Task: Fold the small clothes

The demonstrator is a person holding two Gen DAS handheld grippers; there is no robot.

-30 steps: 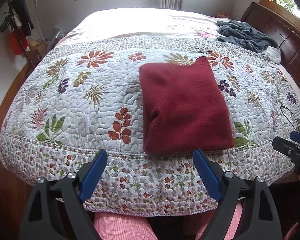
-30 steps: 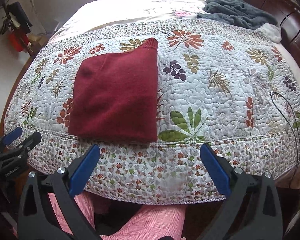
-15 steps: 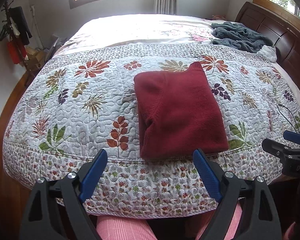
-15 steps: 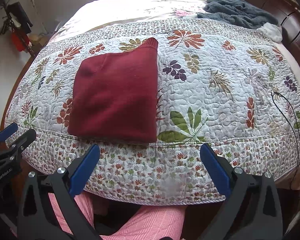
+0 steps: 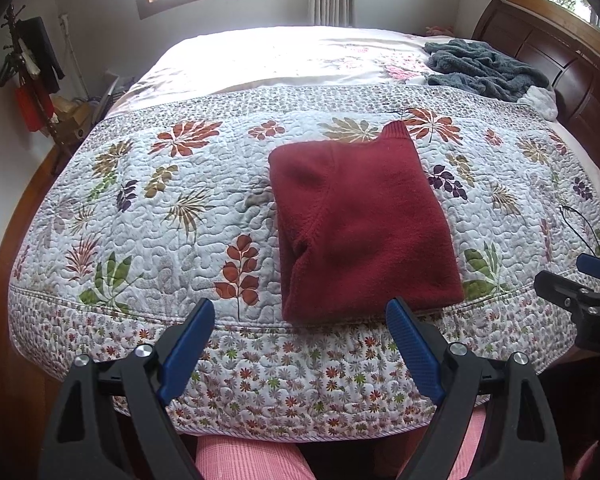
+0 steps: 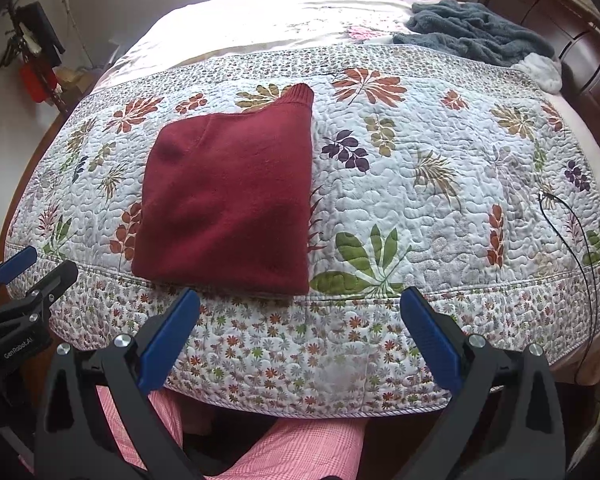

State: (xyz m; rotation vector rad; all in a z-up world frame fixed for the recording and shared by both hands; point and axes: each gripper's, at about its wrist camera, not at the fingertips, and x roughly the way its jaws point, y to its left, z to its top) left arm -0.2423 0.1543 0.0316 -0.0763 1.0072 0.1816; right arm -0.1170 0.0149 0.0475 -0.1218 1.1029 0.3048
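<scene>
Left wrist view: the left hand-held gripper (image 5: 300, 316) hangs spread apart, empty, short of a folded red sweater (image 5: 364, 224) lying near the front edge of the quilted bed (image 5: 160, 208). Right wrist view: the right hand-held gripper (image 6: 300, 308) is likewise apart and empty; the sweater (image 6: 228, 196) lies left of it, seemingly in 1 neat fold.

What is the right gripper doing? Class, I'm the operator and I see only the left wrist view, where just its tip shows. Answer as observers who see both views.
Observer: The right gripper is open. Its blue fingers are spread wide with nothing between them.
Operator: Where does it point?
Observer: At the near right corner of the folded red sweater, where it meets the quilt. It grips neither.
Operator: Does the black cable end on the bed?
Observer: No, the black cable runs over the quilt's edge and hangs down the side.
</scene>
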